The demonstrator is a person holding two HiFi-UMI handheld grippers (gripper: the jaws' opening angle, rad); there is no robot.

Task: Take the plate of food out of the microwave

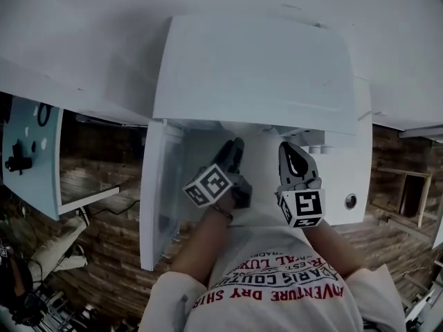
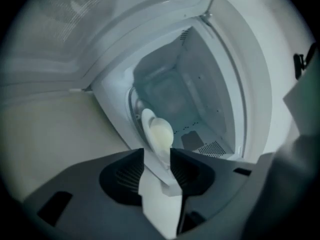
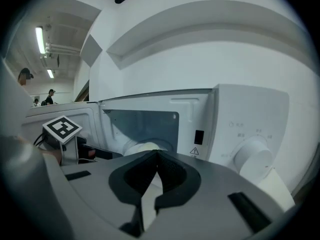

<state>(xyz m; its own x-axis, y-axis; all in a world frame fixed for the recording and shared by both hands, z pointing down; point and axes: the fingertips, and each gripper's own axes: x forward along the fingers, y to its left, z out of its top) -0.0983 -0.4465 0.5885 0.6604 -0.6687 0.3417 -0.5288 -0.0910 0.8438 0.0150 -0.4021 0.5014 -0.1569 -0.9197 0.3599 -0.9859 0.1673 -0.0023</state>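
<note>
Plate of food (image 2: pixel 159 134) inside microwave (image 1: pixel 256 68), door (image 1: pixel 158 199) open.
Head view: left gripper (image 1: pixel 232 151) at cavity mouth, right gripper (image 1: pixel 289 154) before control panel (image 1: pixel 346 178). Left gripper view: jaws apart, plate rim at their tips (contact unclear). Right gripper view: jaws together, empty, knob (image 3: pixel 252 156) beyond.

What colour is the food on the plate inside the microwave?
Pale creamy yellow food on a white plate; clearest in the left gripper view.

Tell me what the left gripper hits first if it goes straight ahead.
Probably the plate of food in the open microwave; the left gripper has open jaws framing its near rim. Depth is unclear.
</note>
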